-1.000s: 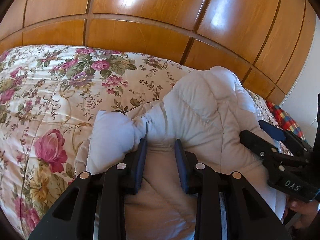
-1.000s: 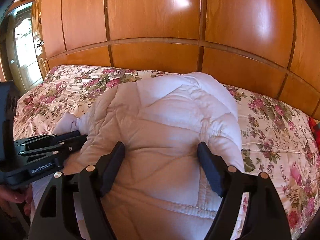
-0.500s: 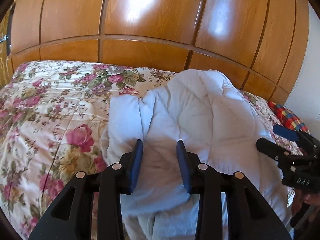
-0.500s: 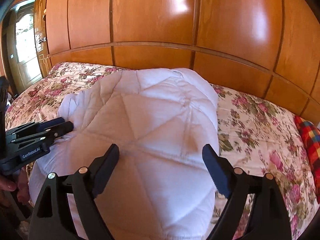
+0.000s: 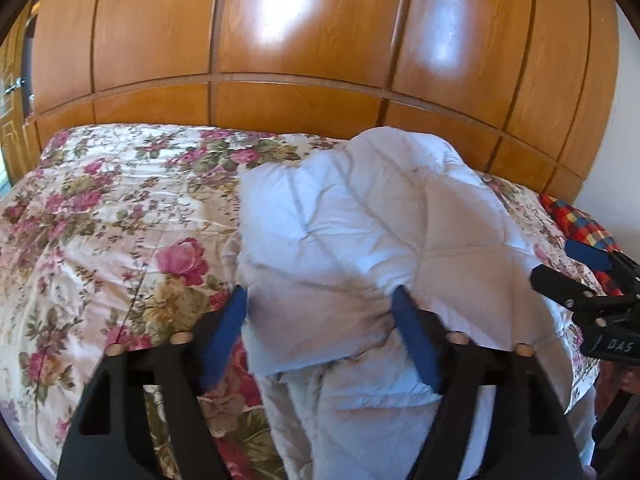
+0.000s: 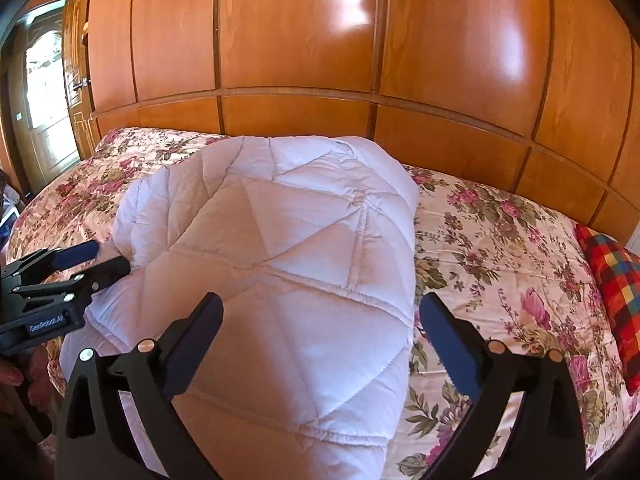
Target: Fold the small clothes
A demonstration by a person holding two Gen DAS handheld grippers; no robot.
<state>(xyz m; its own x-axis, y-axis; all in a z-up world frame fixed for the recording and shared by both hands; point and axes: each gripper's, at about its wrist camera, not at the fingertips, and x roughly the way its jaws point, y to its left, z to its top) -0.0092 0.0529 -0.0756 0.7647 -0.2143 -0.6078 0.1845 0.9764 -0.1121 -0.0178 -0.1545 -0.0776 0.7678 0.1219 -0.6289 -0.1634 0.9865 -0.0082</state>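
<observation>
In the left wrist view a bed with a floral pink-rose bedspread (image 5: 120, 216) fills the left half of the frame, and a white quilted padded garment (image 5: 380, 232) lies folded over itself from centre to right. The left gripper (image 5: 320, 332) at the bottom has its blue-padded fingers (image 5: 224, 332) spread wide on either side of the garment's near fold, gripping nothing. In the right wrist view the right gripper (image 6: 320, 340) is likewise wide apart at the bottom, above the garment's right edge. A red plaid cushion (image 6: 616, 280) sits at the far right, before glossy wooden wall panelling (image 6: 300, 40)
</observation>
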